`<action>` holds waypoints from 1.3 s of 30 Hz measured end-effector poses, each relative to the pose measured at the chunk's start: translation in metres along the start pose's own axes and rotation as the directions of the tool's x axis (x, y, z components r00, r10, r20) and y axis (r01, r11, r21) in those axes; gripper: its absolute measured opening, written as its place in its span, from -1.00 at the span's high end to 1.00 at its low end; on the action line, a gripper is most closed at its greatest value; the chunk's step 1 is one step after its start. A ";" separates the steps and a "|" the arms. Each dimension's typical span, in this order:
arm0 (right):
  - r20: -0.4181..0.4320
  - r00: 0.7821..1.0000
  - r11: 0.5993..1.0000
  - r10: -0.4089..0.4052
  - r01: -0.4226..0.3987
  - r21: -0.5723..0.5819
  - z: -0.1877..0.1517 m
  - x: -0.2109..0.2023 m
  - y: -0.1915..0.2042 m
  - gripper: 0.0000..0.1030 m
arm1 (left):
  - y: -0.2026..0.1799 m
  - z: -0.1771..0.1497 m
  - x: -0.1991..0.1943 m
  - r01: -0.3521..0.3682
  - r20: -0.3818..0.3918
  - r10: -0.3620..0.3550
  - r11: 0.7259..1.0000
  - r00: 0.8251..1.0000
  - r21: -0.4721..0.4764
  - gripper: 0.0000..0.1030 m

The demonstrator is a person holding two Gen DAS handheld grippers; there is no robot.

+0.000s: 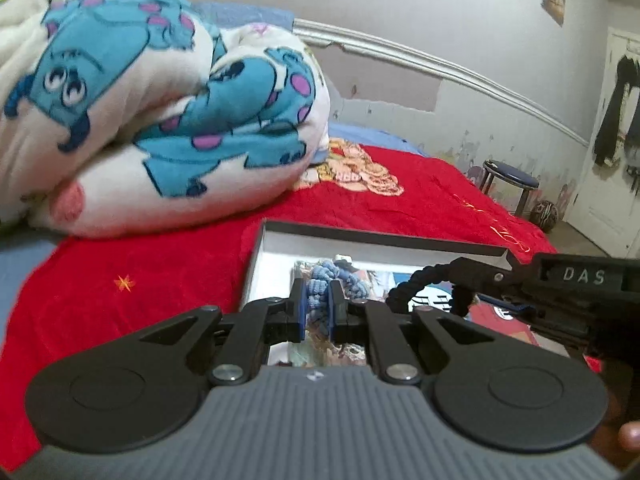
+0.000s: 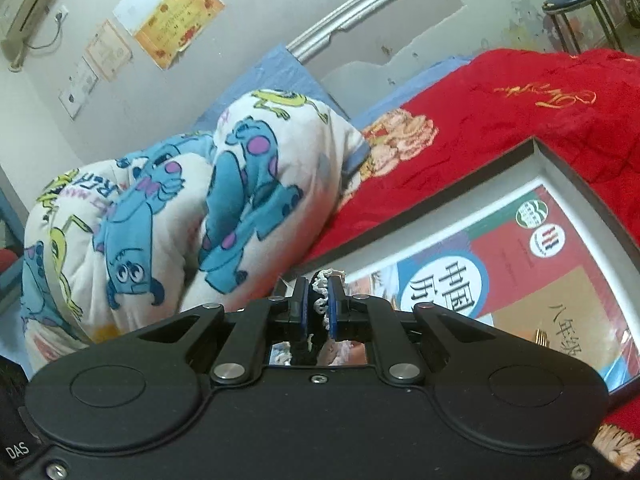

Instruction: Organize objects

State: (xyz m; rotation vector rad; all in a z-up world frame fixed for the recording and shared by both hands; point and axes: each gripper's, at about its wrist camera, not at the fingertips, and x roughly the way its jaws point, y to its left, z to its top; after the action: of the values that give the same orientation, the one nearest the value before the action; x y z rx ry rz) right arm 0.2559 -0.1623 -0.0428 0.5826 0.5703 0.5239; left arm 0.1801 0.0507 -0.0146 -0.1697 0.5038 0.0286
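Note:
A shallow dark-rimmed box (image 1: 360,236) with a white inside lies on the red bedspread; it also shows in the right wrist view (image 2: 576,168). A schoolbook (image 2: 500,264) lies flat in it. My left gripper (image 1: 318,300) is shut on a blue scrunchie (image 1: 340,280) over the box's near left part. My right gripper (image 2: 318,300) is shut on a white-and-black lacy hair band (image 2: 320,284) at the box's near left corner. Its body (image 1: 580,288) enters the left wrist view from the right, a black loop (image 1: 424,284) hanging at its tip.
A folded cartoon-print quilt (image 1: 140,100) lies on the bed just left of and behind the box. The red bedspread (image 1: 140,280) surrounds the box. A stool (image 1: 508,180) stands beyond the bed's far end near a white door (image 1: 612,140).

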 end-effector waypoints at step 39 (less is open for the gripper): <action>-0.020 0.990 0.990 -0.141 0.141 -0.027 -0.020 0.010 0.000 0.80 | -0.010 -0.019 0.022 -0.089 -0.037 0.091 0.994 0.995 0.062 0.72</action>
State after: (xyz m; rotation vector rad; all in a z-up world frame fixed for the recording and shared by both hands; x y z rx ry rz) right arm 0.2507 -0.1491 -0.0597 0.5084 0.6195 0.4040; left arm 0.1908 0.0378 -0.0396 -0.0883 0.5510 0.0982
